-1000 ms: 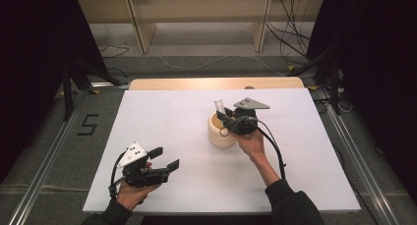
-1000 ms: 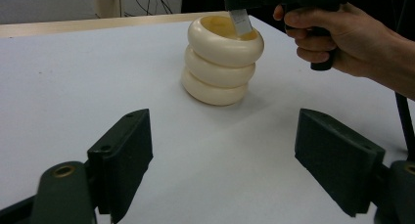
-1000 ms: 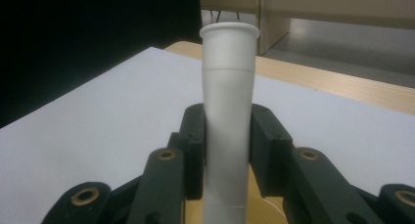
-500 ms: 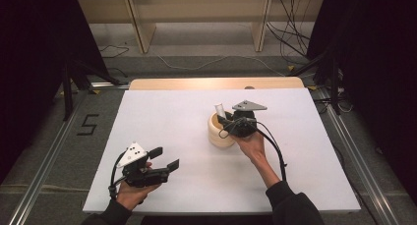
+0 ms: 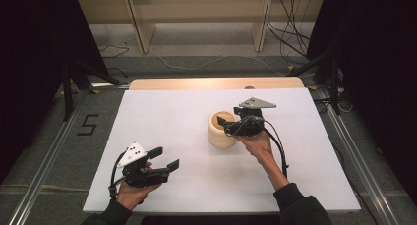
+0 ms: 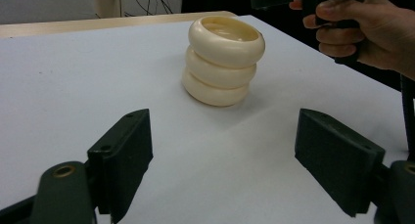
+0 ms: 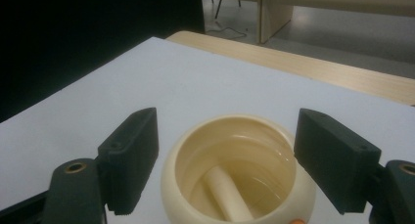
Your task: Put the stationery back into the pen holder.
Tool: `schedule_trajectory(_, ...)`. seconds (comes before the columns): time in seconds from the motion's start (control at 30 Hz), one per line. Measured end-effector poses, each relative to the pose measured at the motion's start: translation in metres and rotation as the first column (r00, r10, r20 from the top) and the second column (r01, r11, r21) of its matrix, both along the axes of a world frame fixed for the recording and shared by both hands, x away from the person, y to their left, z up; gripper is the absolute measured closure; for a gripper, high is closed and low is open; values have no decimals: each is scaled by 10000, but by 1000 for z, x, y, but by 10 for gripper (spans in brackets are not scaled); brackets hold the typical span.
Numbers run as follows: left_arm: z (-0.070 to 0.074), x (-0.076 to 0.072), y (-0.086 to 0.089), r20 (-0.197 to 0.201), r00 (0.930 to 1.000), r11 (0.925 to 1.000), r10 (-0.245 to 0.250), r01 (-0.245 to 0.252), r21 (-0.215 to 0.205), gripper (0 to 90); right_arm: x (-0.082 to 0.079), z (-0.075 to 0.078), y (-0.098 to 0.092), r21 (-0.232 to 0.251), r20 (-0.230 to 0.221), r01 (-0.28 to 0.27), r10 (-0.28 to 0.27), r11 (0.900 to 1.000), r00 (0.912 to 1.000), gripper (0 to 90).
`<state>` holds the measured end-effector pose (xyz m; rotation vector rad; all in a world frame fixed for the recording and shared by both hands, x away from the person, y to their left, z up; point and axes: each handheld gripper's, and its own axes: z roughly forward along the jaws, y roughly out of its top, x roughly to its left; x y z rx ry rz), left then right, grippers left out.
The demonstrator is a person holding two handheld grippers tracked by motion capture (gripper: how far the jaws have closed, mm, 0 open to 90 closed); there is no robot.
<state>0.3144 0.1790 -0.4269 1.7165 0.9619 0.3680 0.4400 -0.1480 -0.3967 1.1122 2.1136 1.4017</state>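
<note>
Tube dropped into the ribbed pot

Gone from between the jaws is the pale tube seen upright a second ago; it now lies slanted inside the cream ribbed pot (image 7: 238, 177), mid-table on the white sheet (image 5: 162, 112); right gripper (image 7: 226, 160) has just been opening and hangs wide over the rim, nothing between its pads; release looks done, so the next move calls for lifting straight clear without knocking the pot; right wrist reaches forward, jaws angled down; left gripper (image 6: 235, 165) rests low near the front edge, jaws wide and empty
</note>
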Motion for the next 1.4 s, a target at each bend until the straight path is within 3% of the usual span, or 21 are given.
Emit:
schedule_trajectory(0.4, 0, 0, 0, -33, 10000, 10000, -55, 55, 12, 210, -26, 13, -13, 252, 125, -497, 494, 9984, 9987, 224)
schedule_trajectory(0.77, 0, 1, 2, -21, 10000, 9999, -45, 45, -92, 209, -58, 9, -32, 293, 132, -872, 868, 9958, 9961, 208)
schedule_trajectory(1.17, 1, 0, 4, 4, 10000, 9999, -35, 35, -142, 209, -99, -7, -69, 669, 197, -409, 396, 9969, 9990, 207)
schedule_trajectory(1.4, 1, 0, 5, 45, 10000, 9999, -21, 21, -165, 209, -112, -14, -85, 845, 198, -117, 100, 9964, 9998, 207)
